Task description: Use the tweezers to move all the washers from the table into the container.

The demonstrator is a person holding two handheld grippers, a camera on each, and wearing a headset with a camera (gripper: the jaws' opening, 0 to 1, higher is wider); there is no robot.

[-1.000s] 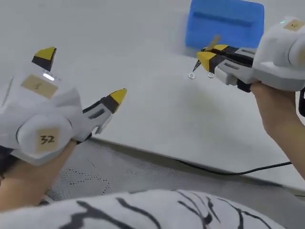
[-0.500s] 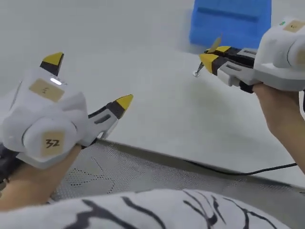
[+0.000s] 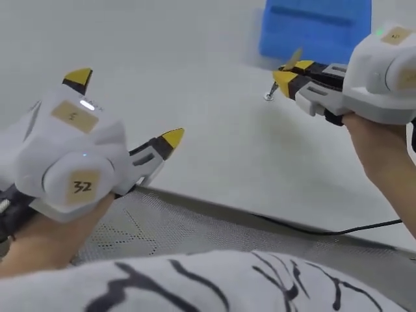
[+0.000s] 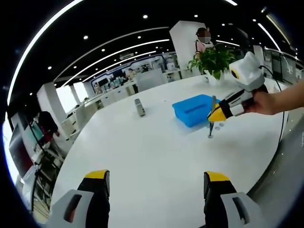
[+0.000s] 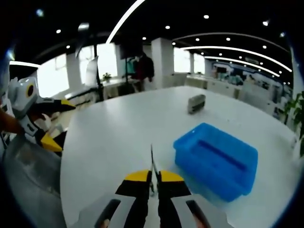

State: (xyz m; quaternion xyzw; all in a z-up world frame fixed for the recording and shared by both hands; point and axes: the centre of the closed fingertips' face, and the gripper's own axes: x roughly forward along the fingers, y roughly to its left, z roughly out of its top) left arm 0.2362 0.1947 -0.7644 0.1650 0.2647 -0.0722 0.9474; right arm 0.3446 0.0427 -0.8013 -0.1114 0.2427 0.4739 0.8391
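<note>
The tweezers [image 3: 272, 90] are clamped between the jaws of the right gripper [image 3: 290, 71], which are closed on them partway along. Their blades point to about 7 o'clock and their tail sticks out toward 1 o'clock; whether the tips themselves are squeezed together is too small to tell. At the tips sits one washer [image 3: 268, 97] — touching the white table [image 3: 195, 71] or just lifted off it, I cannot say. It is a thin, flat metal ring: light, stiff and slick. It would likely skate or flip if pressed from above, so I judge the best hold is across the rim, one tip through the hole and one outside, with gentle pressure. The blue container [image 3: 317, 29] lies near, at 1 o'clock from the washer. The right hand reaches in from 3 o'clock, forearm rising from 5 o'clock, gripper roughly level. The left gripper [image 3: 125, 107] hovers at 8 o'clock by the table's near edge — jaws spread wide and empty, well apart from the work.
</note>
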